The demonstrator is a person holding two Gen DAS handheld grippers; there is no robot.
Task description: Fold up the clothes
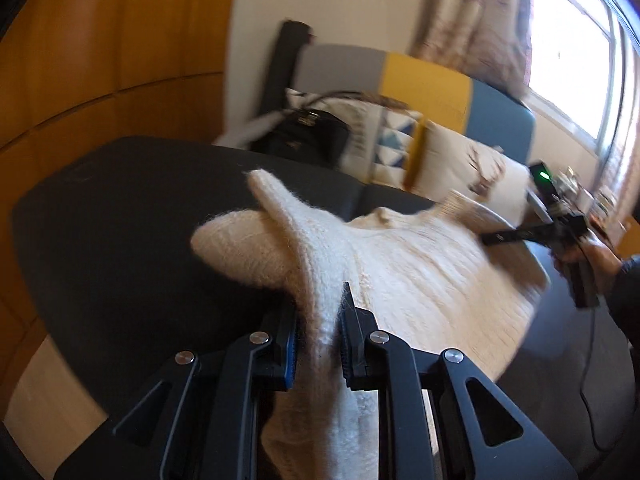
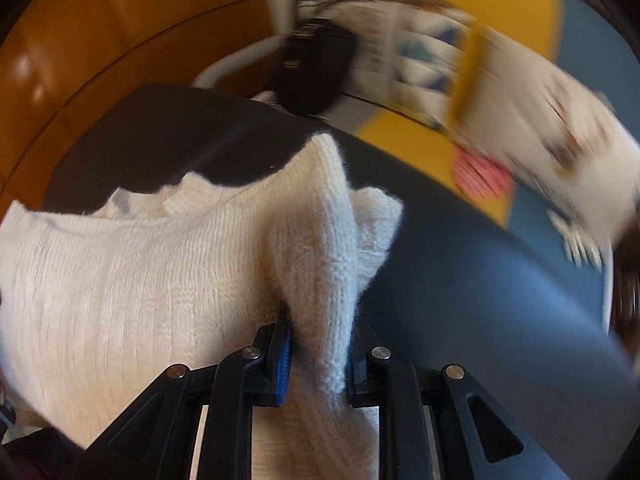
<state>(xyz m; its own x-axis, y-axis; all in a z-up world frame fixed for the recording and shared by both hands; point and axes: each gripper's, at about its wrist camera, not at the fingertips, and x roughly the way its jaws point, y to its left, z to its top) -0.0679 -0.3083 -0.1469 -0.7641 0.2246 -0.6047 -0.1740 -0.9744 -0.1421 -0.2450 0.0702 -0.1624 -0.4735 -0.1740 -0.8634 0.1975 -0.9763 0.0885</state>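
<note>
A: What is gripped by the left gripper [image 1: 318, 344]?

B: A raised fold of the cream knit sweater [image 1: 400, 268] is pinched between its blue-padded fingers [image 1: 289, 354]. The jaws are closed on the fabric, which stands up in a ridge ahead of them and drops below them.

A: And the right gripper [image 2: 318, 354]?

B: It is clamped in the same way on a bunched fold of the sweater [image 2: 120, 264]. In the right wrist view the knit is pressed between the two pads, and a peak of fabric rises just beyond the fingertips.

A: Where is the sweater itself found?

B: It is spread over a dark tabletop [image 1: 120, 220], with its ribbed neckline [image 2: 176, 200] turned toward the far edge. The body of the garment is stretched between the two grippers, and a rounded lobe of knit is laid on the table to the left of the left gripper.

A: Is the right gripper seen from the left wrist?

B: Yes, at the right edge, where it is held by a hand [image 1: 596, 260] at the sweater's far side, though much is blurred.

A: What is seen behind the table?

B: A black handbag [image 1: 308, 136] and patterned cushions [image 1: 400, 140] are set on a grey, yellow and blue sofa [image 1: 432, 88]. Wooden panelling [image 1: 100, 60] is seen to the left, a curtained window [image 1: 580, 52] to the right.
</note>
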